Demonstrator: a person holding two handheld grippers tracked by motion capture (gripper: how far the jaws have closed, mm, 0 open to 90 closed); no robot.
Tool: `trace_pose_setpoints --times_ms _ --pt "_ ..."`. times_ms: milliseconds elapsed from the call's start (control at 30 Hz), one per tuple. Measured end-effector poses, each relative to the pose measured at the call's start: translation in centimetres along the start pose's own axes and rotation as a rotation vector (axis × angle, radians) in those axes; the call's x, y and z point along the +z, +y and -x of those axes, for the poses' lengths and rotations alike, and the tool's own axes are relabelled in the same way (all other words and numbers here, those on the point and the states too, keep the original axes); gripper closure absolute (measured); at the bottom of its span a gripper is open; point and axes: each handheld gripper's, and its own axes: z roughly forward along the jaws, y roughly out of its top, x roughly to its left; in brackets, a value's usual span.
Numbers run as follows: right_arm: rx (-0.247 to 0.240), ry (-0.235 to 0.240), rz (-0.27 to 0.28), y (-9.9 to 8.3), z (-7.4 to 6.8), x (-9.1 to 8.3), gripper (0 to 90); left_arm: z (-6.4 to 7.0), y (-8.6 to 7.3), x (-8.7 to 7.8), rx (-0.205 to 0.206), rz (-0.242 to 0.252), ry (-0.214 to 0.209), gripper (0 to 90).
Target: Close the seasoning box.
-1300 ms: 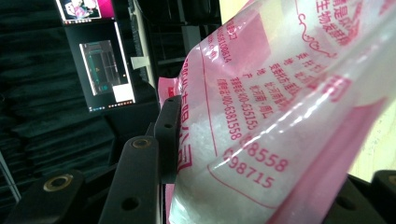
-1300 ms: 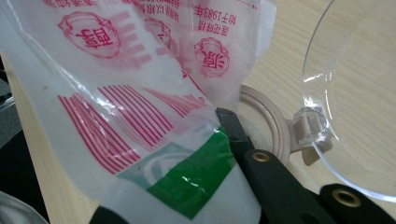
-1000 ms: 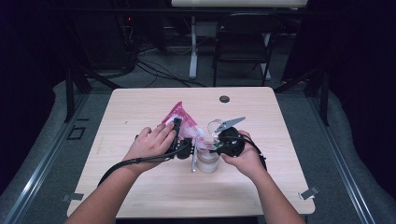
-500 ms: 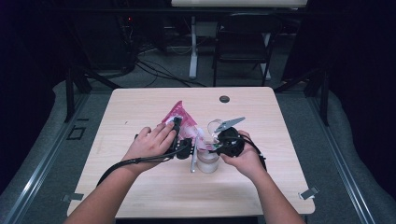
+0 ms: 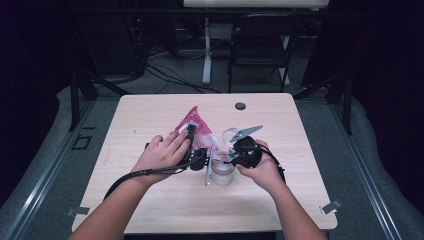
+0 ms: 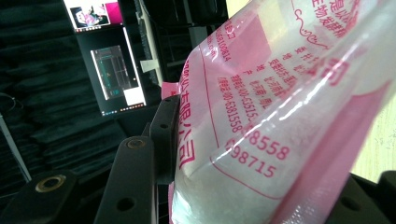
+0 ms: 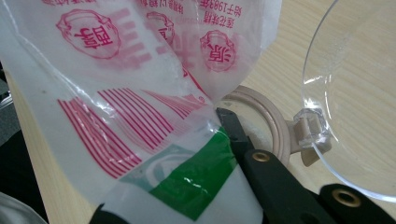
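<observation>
Pink bag, change: the pink bag (image 5: 192, 122) lies as it did a second ago, with no shift I can make out in bag, hands or jar. I'd judge this a held pouring pose, with the emptying slow or not yet begun.
Pink bag, place: held off the table (image 5: 310, 125) near its middle, just at 11 o'clock from the jar, gripped at both ends.
Pink bag, axis: its long axis runs from 11 o'clock to 5 o'clock. The pink far end points to 11. The clear lower corner with a green patch (image 7: 187, 186) points to 5, down toward the jar's mouth.
Pink bag, contents: something white fills it in the left gripper view (image 6: 280, 116); what it is I cannot tell.
Jar (image 5: 222, 175): upright, close to the table's centre. Its beige rim (image 7: 275, 126) sits just past the bag's lower corner.
Lid (image 7: 355, 93): clear, hinged, swung open to about 12 o'clock of the jar, so the mouth is free.
Left gripper (image 5: 192, 131): jaws clamped narrow on the bag's upper part, one either side of the film.
Right gripper (image 5: 227, 150): jaws pinched on the lower corner, steering it at the rim.
Metal stick (image 5: 207, 172): lies on the table just at 9 o'clock of the jar; spoon or not, I cannot tell.
</observation>
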Motion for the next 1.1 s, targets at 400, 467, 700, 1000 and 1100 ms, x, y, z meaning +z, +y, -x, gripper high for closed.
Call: trace_pose_setpoints --times_ms 400,467,700,1000,1100 --pt "0.001 0.000 0.003 0.0 0.1 0.0 90.0 0.2 0.0 0.0 -0.023 0.000 -0.007 60.4" --pt "0.003 -0.005 0.003 -0.1 0.1 0.1 90.0 0.3 0.0 0.1 -0.022 -0.002 -0.009 60.5" --pt "0.003 -0.010 -0.002 0.0 0.0 0.1 90.0 0.8 -0.3 0.4 -0.036 -0.005 -0.023 60.1" --pt "-0.004 -0.017 -0.006 0.0 0.0 0.2 90.0 1.3 -0.6 0.6 -0.044 -0.017 -0.042 59.6" --pt "-0.006 -0.018 -0.013 0.0 0.0 0.3 90.0 1.6 -0.7 0.7 -0.043 -0.012 -0.042 59.5"
